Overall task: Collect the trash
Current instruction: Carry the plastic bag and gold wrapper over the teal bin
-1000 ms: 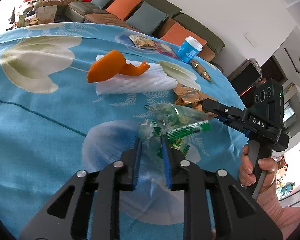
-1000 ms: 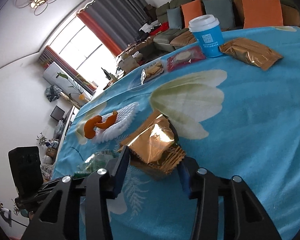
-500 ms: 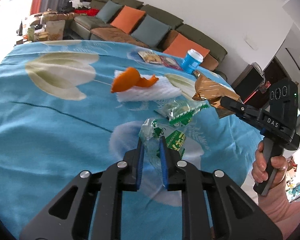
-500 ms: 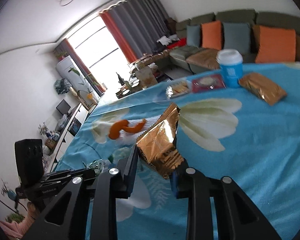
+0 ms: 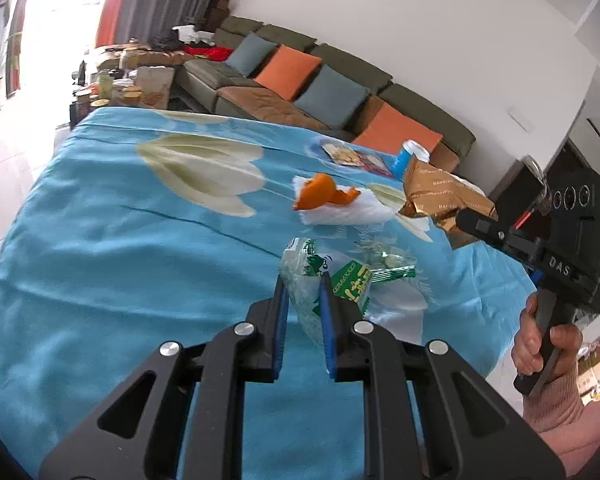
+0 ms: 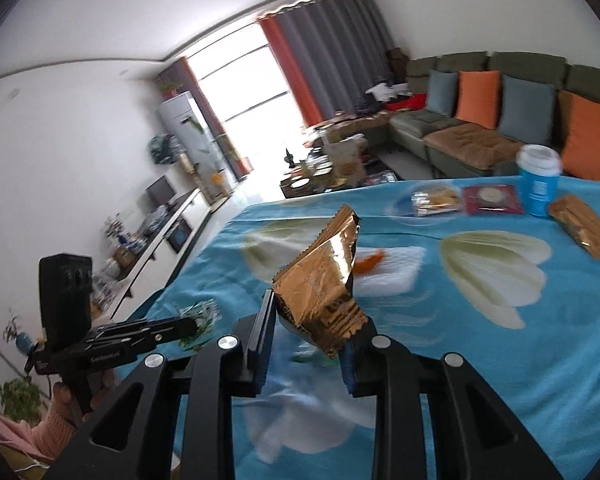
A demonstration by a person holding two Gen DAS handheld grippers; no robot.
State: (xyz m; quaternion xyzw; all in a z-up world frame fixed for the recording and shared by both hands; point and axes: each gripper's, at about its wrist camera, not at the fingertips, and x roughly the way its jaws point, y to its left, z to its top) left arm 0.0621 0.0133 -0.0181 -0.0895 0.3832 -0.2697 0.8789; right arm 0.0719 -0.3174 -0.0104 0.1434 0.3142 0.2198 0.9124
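Blue pads of the left gripper (image 5: 303,300) pinch a clear green-print wrapper (image 5: 305,280), held above the blue cloth (image 5: 120,248). More green wrappers (image 5: 374,268) just beyond it. Orange peel (image 5: 324,196) sits on white foam (image 5: 348,212) farther back. Right of frame, a hand (image 5: 540,344) holds the right gripper.

Right wrist: right gripper (image 6: 308,324) clamps a gold foil bag (image 6: 324,280), clear of the cloth. Far right on the cloth: blue cup (image 6: 538,184), second gold bag (image 6: 584,232), two flat packets (image 6: 464,200).
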